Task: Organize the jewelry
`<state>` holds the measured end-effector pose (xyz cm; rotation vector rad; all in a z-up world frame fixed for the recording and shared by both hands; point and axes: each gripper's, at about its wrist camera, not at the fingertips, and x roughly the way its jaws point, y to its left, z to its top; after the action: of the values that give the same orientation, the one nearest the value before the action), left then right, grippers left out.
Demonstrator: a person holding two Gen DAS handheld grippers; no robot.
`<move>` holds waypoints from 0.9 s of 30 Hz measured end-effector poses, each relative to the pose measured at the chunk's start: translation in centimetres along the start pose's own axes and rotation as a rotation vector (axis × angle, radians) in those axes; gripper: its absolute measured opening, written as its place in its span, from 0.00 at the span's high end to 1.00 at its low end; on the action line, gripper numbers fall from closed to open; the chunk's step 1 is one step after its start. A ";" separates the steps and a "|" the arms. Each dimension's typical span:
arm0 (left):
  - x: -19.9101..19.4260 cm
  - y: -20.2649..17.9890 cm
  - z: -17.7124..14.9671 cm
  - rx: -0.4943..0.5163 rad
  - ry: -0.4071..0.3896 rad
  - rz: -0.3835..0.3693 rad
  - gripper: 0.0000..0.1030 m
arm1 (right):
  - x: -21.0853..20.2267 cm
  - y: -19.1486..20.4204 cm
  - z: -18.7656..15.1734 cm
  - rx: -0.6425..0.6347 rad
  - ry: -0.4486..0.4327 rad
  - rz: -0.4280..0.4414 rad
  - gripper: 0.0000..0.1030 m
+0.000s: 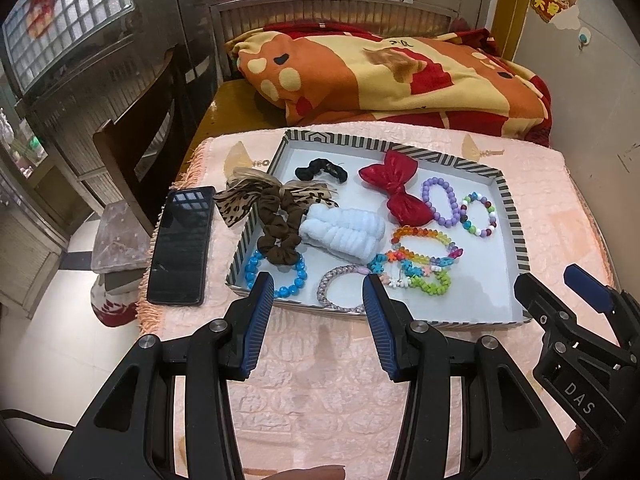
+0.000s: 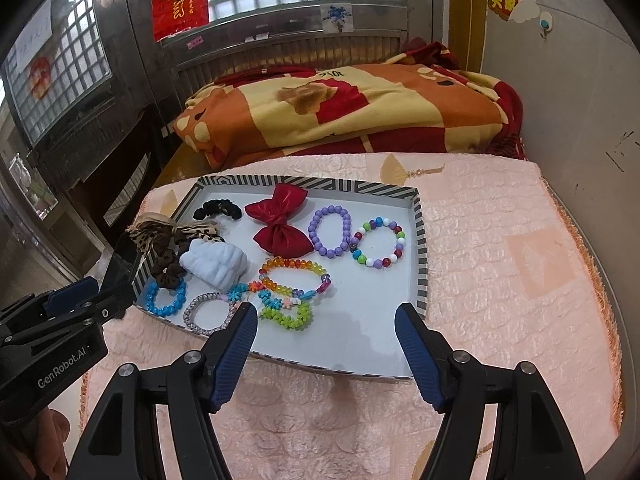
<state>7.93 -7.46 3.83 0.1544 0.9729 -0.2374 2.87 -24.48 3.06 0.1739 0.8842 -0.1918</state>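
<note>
Only the left wrist view shows the whole phone (image 1: 180,246).

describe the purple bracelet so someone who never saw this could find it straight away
Start at the shallow striped-rim box on the pink quilted cloth. Toward its far right end, right of the shiny red fabric bow, lies the purple round-bead bracelet. Its beads are all one matte lilac, while the bracelet touching its right side mixes white, red, green and blue beads.

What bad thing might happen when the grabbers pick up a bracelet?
The star bracelet, rainbow bracelet and green bracelet lie tangled, so lifting one may drag the others. The leopard bow hangs over the tray wall and might slip out. The phone lies near the mat's edge.
</note>
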 end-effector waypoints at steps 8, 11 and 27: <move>0.1 0.0 0.1 0.001 0.001 0.001 0.56 | 0.2 -0.1 0.0 0.002 0.004 -0.001 0.33; 0.2 -0.1 0.1 -0.001 0.003 0.000 0.56 | 0.3 -0.2 0.0 0.000 0.009 0.001 0.33; 0.6 0.0 0.1 -0.002 0.006 0.003 0.56 | 0.8 0.1 0.0 -0.007 0.021 0.005 0.33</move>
<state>8.28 -7.60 3.41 0.1544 0.9785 -0.2328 3.43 -24.48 2.44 0.1719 0.9051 -0.1830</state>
